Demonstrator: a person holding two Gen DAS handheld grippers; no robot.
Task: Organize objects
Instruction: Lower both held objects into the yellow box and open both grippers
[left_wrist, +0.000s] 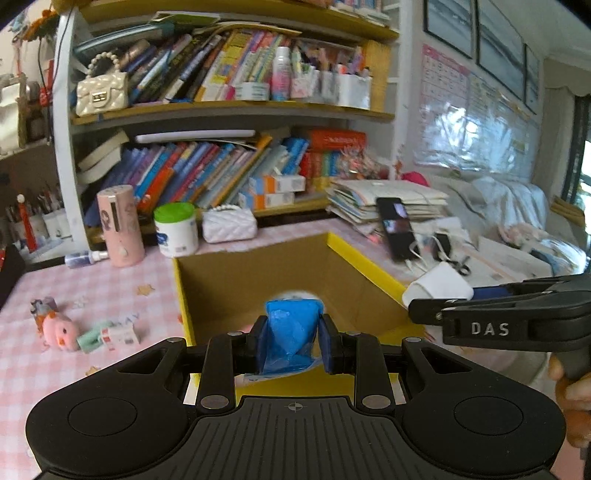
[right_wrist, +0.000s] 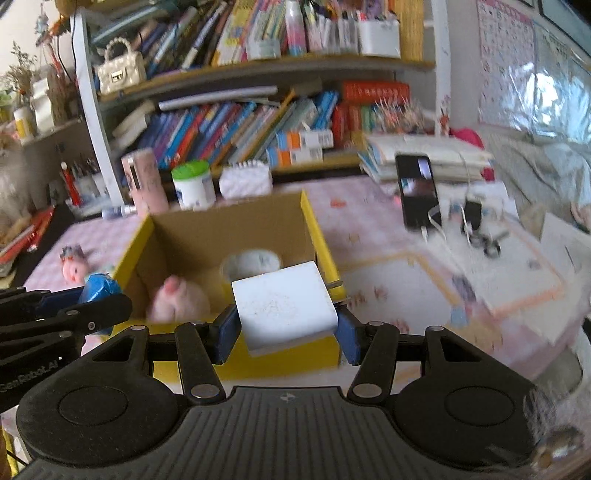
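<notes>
Pink checked cloth (left_wrist: 92, 280) is covering the table, with crowded bookshelves (left_wrist: 221, 110) closing off the far side. An open cardboard box (left_wrist: 354, 254) with yellow rims is sitting in the middle; bare cloth is lying to its left, apart from a pink toy (left_wrist: 61, 330) and a small carton (left_wrist: 118, 334) near that edge. To the right a phone (right_wrist: 419, 192), cables and scissors (right_wrist: 487, 245) are crowding the surface. Inside the box a tape roll (right_wrist: 253, 262) and a pink plush (right_wrist: 181, 299) are resting on the floor. The left gripper (left_wrist: 291, 336) is squeezing a crumpled blue packet (left_wrist: 291, 325) between its pads, above the box's near rim. The right gripper (right_wrist: 288, 325) is clamping a white block (right_wrist: 284, 310) by its sides, over the box's near right corner.
</notes>
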